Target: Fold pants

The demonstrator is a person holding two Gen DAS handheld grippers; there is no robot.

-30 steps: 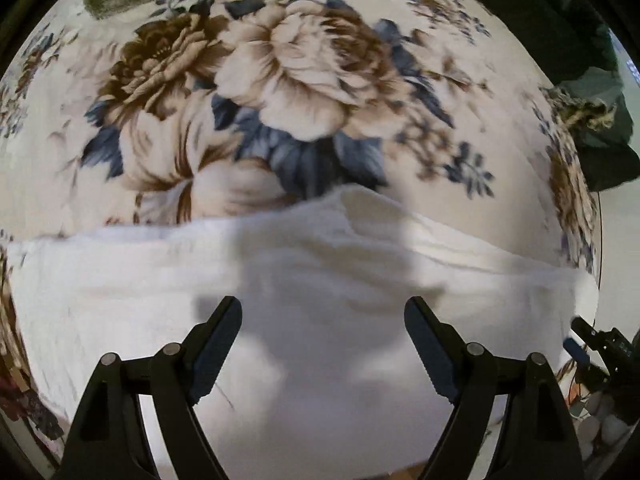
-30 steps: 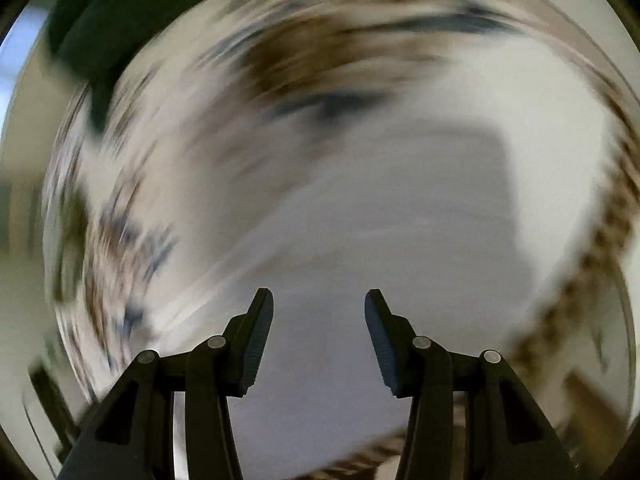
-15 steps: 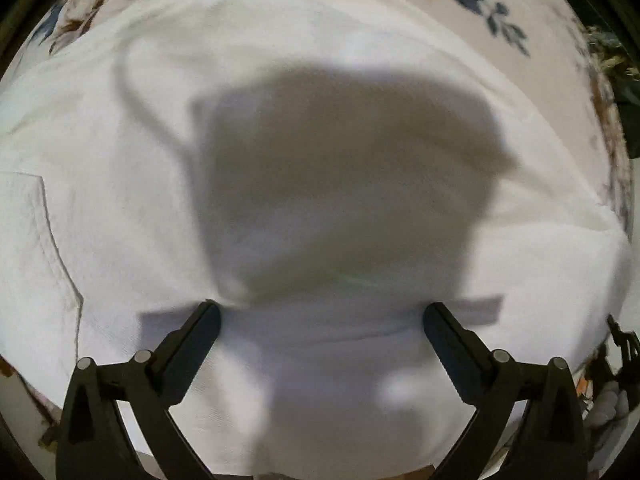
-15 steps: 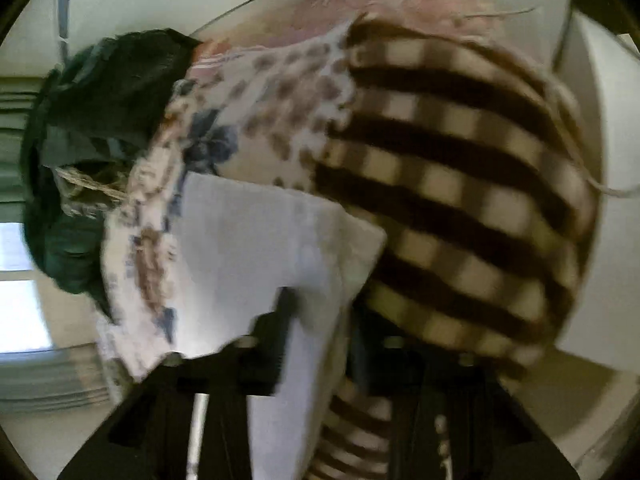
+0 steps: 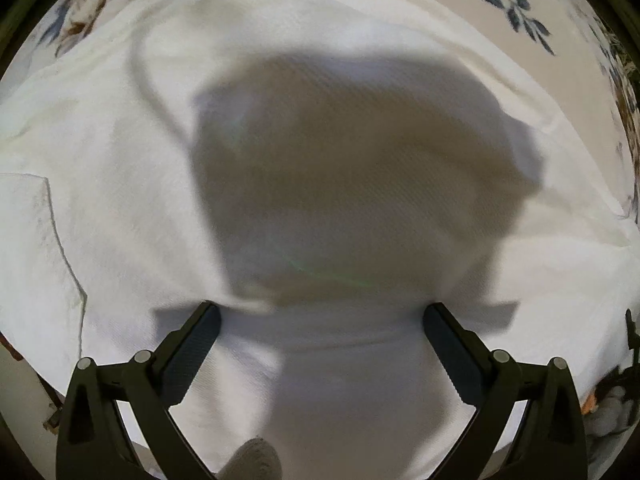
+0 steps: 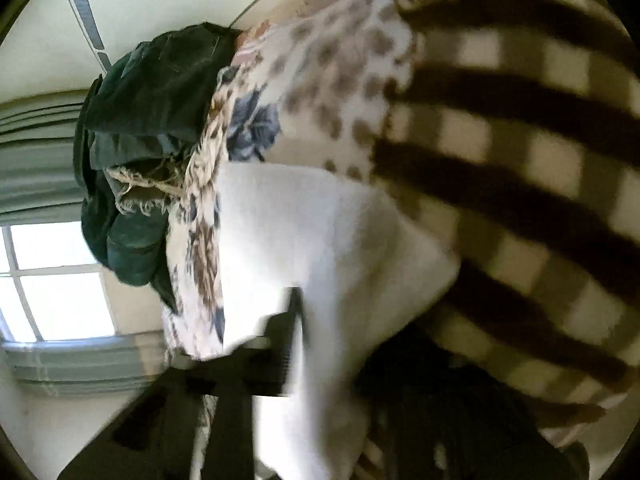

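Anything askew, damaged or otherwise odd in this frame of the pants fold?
Nothing damaged or spilled. The white pants lie across the floral blanket with soft wrinkles, which is usual partway through a fold. The only clutter is a heap of dark green clothes with a frayed edge, bunched beyond the blanket's edge.

Your left view is sharp but dim at centre, where a broad soft shadow [image 5: 352,184] darkens the white pants [image 5: 120,208], while your right view is motion-blurred, with the window [image 6: 52,280] blown out and edges fisheye-bent.
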